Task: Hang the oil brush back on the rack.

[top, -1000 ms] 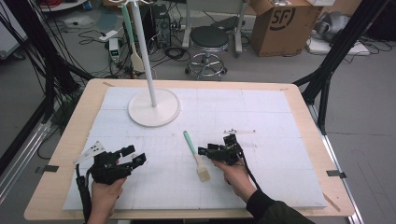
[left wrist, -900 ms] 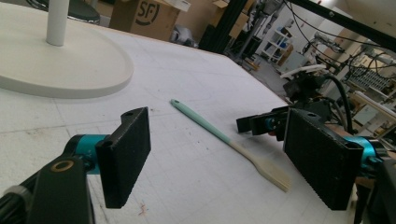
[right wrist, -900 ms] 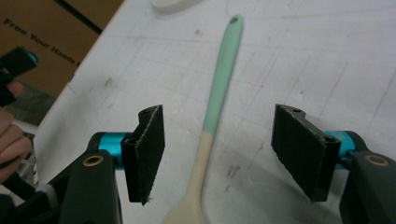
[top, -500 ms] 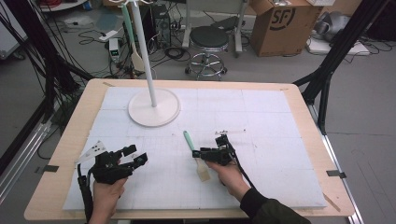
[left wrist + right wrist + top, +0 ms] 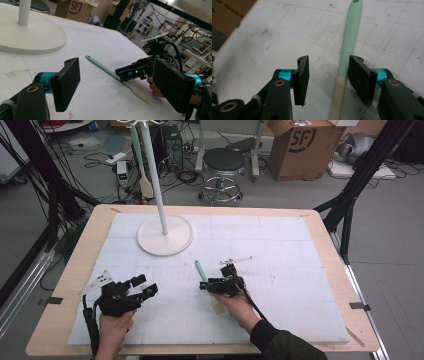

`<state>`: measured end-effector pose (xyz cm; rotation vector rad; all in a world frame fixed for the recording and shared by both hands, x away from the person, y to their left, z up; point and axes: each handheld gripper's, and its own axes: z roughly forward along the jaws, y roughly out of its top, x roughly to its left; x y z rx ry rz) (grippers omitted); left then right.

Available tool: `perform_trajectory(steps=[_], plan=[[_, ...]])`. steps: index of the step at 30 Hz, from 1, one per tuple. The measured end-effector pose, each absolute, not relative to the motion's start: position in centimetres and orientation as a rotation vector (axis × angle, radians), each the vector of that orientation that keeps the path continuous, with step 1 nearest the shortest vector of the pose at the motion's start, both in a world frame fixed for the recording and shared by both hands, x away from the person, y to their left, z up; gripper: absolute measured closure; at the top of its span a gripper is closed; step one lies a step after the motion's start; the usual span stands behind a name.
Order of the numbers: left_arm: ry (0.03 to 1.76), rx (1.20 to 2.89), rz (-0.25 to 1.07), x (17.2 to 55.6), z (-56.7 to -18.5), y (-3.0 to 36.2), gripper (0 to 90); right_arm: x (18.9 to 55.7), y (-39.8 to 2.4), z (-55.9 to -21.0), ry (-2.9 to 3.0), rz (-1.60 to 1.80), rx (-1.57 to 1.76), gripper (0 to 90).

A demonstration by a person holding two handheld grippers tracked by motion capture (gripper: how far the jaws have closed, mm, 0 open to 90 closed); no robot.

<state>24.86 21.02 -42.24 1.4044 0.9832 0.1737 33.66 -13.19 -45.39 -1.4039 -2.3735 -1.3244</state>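
A spatula (image 5: 200, 269) with a mint-green handle and a cream blade lies flat on the white mat (image 5: 280, 270), near the middle of the table. My right gripper (image 5: 212, 278) reaches over it where handle meets blade. In the right gripper view the spatula (image 5: 350, 37) runs between the jaws right beside the right pad (image 5: 359, 75), while the left pad stands well apart from it. These jaws have just been closing with the handle between them. My left gripper (image 5: 145, 286) rests open at the front left with nothing in it; its own view shows the spatula (image 5: 107, 71) and the right gripper (image 5: 130, 72) farther off.
A white stand with a round base (image 5: 165, 236) and a thin pole rises at the back left of the mat. A second spatula (image 5: 142, 175) hangs from its top. Past the far table edge are a stool (image 5: 224, 162) and a cardboard box (image 5: 300, 145).
My right gripper has slid left across the mat onto the spatula, and its jaws have narrowed around the handle. The left gripper and the spatula have stayed put.
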Motion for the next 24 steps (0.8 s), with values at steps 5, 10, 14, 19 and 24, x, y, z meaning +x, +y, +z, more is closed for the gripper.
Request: perform_trajectory(steps=[5,10,14,19,24], plan=[[0.978,1.407,0.175,24.8,-42.1,20.8,23.0,33.7,-13.2,-45.4,-2.448,-1.299,-1.397,65.9],[0.969,1.408,0.174,24.9,-42.0,20.6,23.0,33.6,-13.0,-45.4,-2.511,-1.297,-1.388,73.2],[0.964,1.389,0.161,25.2,-41.9,20.4,22.8,34.0,-13.2,-45.5,-2.492,-1.284,-1.397,77.7],[0.954,1.388,0.159,25.3,-41.8,20.2,22.8,33.4,-12.5,-45.3,-2.605,-1.269,-1.39,77.5],[0.96,1.386,0.158,25.3,-41.8,20.3,22.8,33.0,-11.9,-45.1,-2.679,-1.247,-1.399,77.6]])
